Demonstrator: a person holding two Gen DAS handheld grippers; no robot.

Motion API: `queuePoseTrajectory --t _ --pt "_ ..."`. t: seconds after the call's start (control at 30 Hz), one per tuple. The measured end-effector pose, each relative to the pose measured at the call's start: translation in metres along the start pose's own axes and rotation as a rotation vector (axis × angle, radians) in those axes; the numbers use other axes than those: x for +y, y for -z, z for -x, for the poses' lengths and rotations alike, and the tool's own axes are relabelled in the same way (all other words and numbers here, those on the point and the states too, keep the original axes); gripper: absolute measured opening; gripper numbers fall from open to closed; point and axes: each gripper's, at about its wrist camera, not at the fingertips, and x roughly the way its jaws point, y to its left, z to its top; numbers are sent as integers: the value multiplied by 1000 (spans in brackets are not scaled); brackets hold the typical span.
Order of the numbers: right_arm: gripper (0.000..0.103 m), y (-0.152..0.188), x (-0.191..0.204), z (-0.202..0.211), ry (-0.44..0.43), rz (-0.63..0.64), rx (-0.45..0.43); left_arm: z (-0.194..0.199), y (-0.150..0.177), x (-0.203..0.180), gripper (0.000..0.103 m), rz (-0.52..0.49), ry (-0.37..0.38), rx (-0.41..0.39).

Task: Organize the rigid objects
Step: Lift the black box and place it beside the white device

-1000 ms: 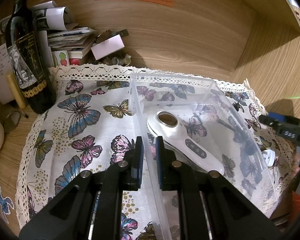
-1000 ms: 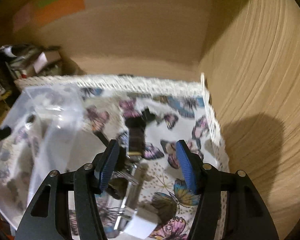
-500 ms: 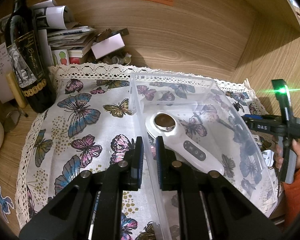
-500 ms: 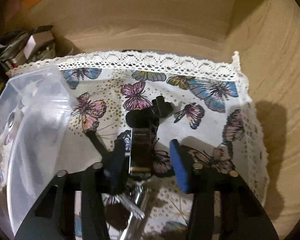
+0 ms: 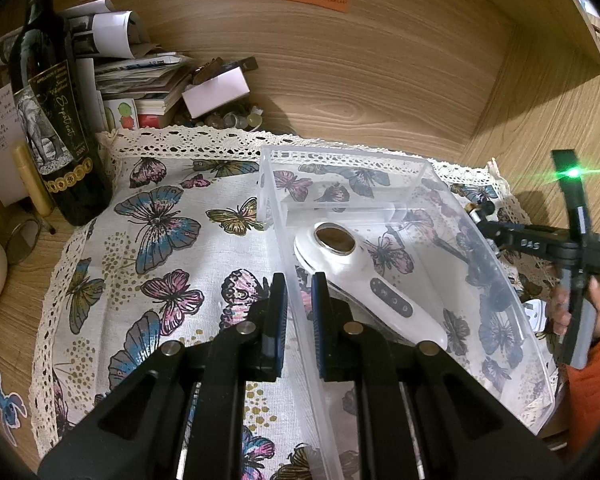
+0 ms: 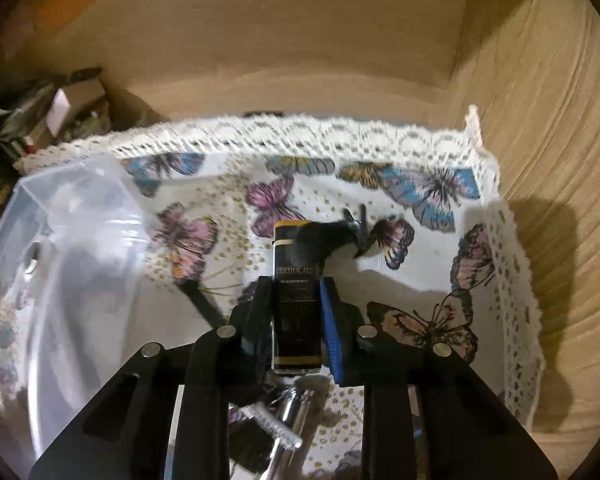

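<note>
1. In the left wrist view, one item is already stowed: a white handheld device with a round metal head and a row of buttons (image 5: 364,276) lies on the floor of the clear plastic storage bin (image 5: 496,280), which sits on the butterfly-print cloth with a lace border (image 5: 156,240).
2. The left gripper (image 5: 299,308) is nearly closed, pinching the bin's near-left wall between its blue pads; judging by this, it steadies the bin.
3. The right gripper (image 6: 296,320) is closed on a dark rectangular block with gold bands and the word "CERTIFICATE" (image 6: 296,292). The block sits just right of the bin, low over the cloth; whether it is lifted clear or touching cannot be told.
4. The block's long axis runs near to far, in line with the fingers. Its far end points toward the lace edge at the back, and the printed face is up.
5. Left to do, as I judge it: carry the block left and into the bin. A black clip-like piece (image 6: 352,232) lies touching or just beyond the block's far end, and a shiny metal tool (image 6: 288,420) lies near, under the gripper. Both remain outside the bin.
</note>
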Motion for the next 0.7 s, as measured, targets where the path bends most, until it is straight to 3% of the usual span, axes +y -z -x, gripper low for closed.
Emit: queuePoseTrajectory --t 0.33,0.7 --pt "22 0 25 59 -38 67 -130 0 0 0 11 0 0 0" --pt "22 -2 77 94 -99 166 -238 -1 -1 0 11 -3 -1 -3"
